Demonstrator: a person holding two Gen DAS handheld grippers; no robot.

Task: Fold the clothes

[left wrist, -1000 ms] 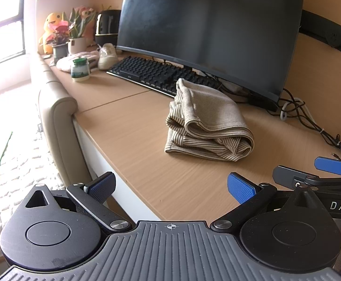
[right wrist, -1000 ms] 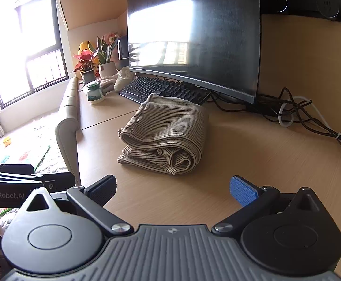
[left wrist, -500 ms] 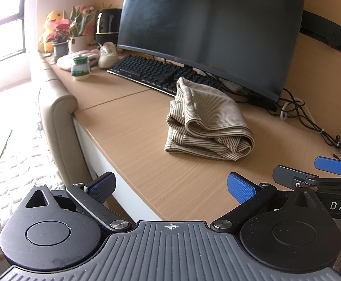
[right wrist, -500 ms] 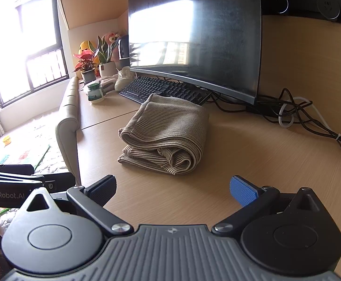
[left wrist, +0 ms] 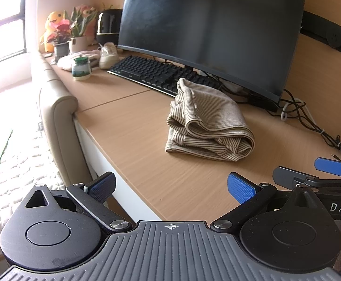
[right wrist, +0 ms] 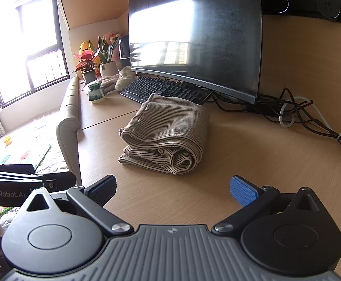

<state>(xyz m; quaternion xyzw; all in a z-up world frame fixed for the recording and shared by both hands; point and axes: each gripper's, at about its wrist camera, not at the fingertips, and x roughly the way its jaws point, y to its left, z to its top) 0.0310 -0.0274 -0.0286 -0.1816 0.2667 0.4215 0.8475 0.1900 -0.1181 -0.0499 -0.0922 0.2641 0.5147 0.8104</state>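
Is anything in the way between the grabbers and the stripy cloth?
Nothing visible is. Only bare desk lies between each open hand-held gripper, left and right, and the folded striped cloth.

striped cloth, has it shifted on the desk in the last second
No. The striped cloth sits in the same spot, just in front of the keyboard, in both views.

Beige brown-striped garment (left wrist: 207, 121); blue claw pads (right wrist: 243, 190); black keyboard (left wrist: 156, 72).

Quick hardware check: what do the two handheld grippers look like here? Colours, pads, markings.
Both match: left gripper and right gripper have a ribbed grey base, two black round pivot housings, black linkage arms with silver screws, and blue textured finger pads. White lettering reads "DAS" on one side, "GenRobot.AI" on the other.
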